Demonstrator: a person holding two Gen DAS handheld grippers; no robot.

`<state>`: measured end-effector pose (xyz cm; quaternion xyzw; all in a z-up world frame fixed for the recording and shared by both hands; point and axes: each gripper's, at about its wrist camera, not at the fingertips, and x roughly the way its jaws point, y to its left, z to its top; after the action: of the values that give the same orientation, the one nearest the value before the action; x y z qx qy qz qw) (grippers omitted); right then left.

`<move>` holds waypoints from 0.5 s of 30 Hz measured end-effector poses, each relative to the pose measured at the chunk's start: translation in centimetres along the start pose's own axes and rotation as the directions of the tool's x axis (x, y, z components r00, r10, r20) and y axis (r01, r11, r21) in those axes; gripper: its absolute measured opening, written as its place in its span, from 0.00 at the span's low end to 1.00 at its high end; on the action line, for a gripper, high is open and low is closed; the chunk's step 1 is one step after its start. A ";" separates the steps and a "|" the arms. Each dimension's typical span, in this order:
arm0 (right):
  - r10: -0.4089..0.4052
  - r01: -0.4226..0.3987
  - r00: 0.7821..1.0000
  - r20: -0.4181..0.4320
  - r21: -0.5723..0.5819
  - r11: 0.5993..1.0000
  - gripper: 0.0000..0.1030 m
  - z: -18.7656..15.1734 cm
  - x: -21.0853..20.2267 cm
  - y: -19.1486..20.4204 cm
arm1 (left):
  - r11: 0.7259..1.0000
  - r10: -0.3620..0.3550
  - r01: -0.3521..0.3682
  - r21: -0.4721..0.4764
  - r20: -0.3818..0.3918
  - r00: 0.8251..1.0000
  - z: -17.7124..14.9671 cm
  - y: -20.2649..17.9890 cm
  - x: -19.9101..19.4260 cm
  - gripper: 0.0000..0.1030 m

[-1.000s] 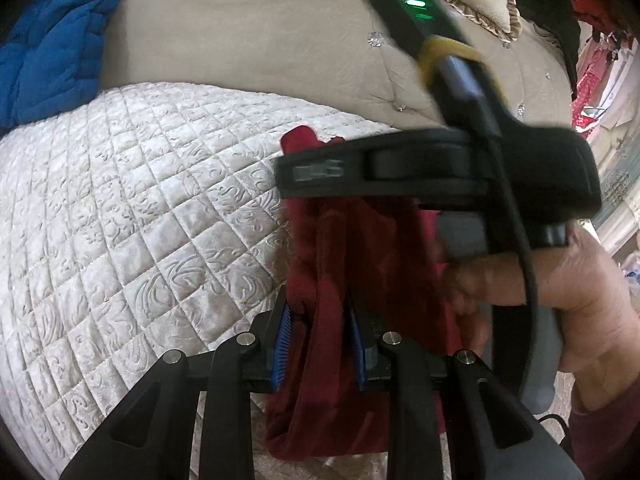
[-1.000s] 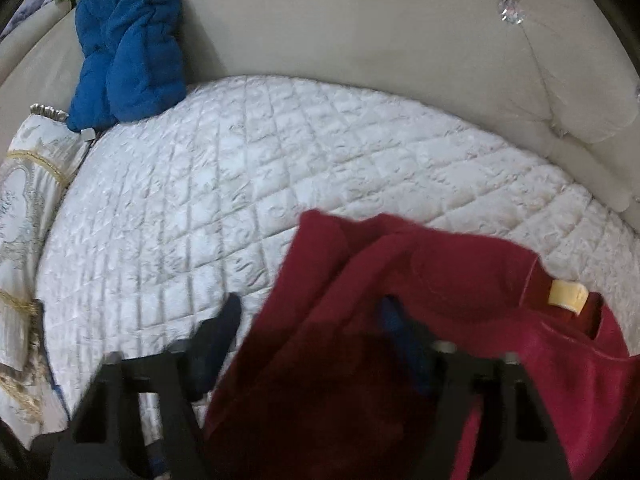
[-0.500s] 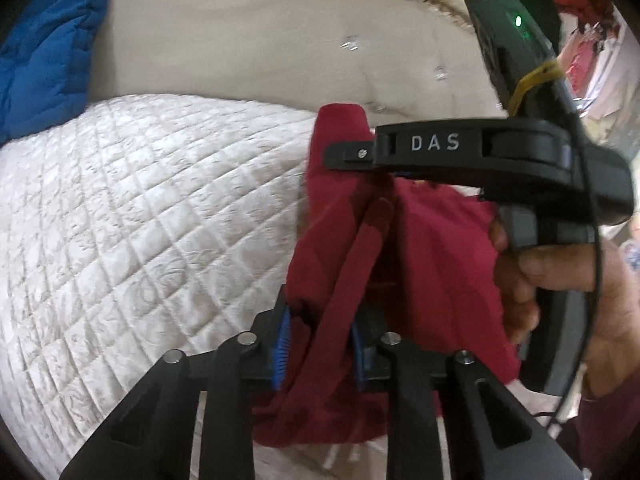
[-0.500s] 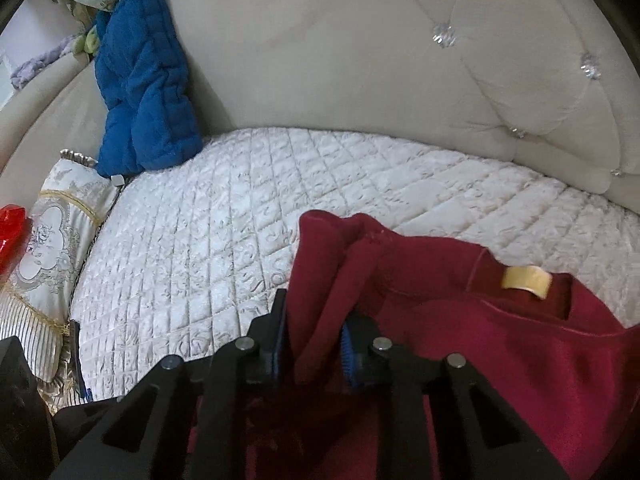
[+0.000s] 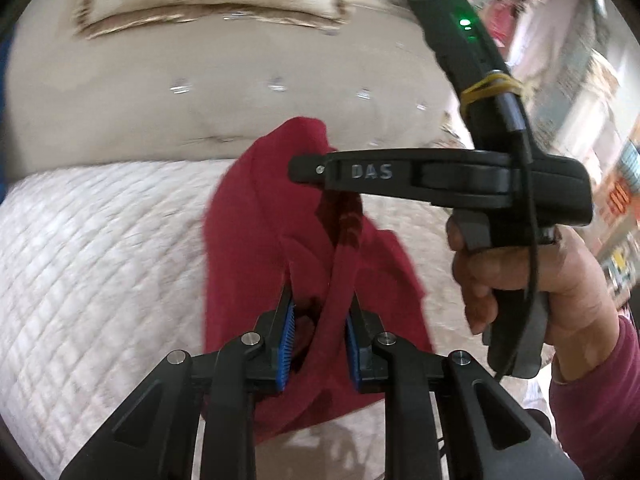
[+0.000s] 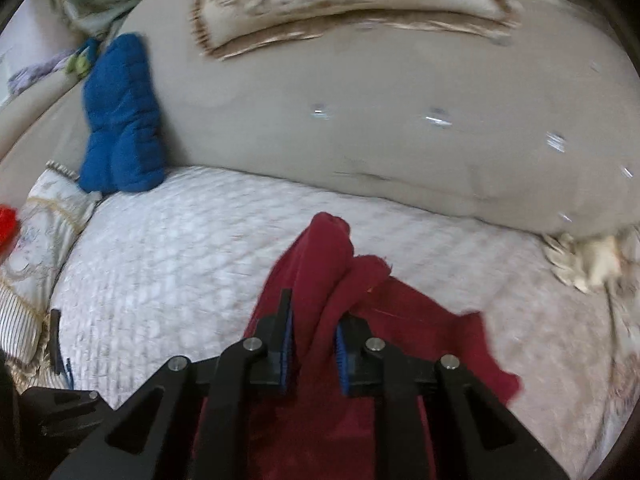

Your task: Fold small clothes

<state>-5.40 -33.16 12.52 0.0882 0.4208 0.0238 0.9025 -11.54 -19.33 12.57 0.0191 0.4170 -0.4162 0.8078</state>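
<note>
A dark red garment (image 5: 256, 240) hangs lifted above the white quilted sofa seat (image 5: 100, 240). My left gripper (image 5: 320, 328) is shut on a bunched edge of it between its blue pads. My right gripper (image 6: 314, 344) is shut on another part of the red garment (image 6: 320, 264), which drapes down and to the right. In the left wrist view the right gripper's body (image 5: 440, 180) crosses from the right, held by a hand (image 5: 540, 280), its fingers in the garment's upper part.
A beige tufted sofa backrest (image 6: 400, 120) rises behind the seat with a patterned cushion (image 6: 340, 0) on top. A blue quilted item (image 6: 120, 120) leans at the left, beside a cream cushion (image 6: 36, 240). A crumpled cream cloth (image 6: 588, 260) lies at the right.
Both grippers have lifted the red garment higher off the seat, and the views tilted up toward the backrest. Both stay shut on the fabric.
</note>
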 end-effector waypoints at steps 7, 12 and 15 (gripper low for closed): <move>-0.062 0.064 0.998 -0.019 0.128 0.990 0.15 -3.4 0.6 -7.6 | 0.998 -0.059 0.060 0.007 -0.100 0.993 -0.9 -4.7 6.6 0.00; -0.073 0.096 0.992 -0.107 0.232 0.968 0.16 -6.5 4.5 -11.0 | 0.999 -0.038 0.039 0.006 -0.161 0.986 -2.4 -5.8 9.6 0.06; -0.047 0.065 0.996 -0.072 0.275 0.959 0.19 -7.2 3.7 -11.4 | 0.997 -0.051 0.061 0.054 -0.161 0.986 -2.7 -6.4 8.4 0.12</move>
<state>-8.84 -42.93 3.13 0.2010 0.4512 -0.0578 0.8676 -15.13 -28.06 7.05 0.0644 0.4683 -0.4479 0.7589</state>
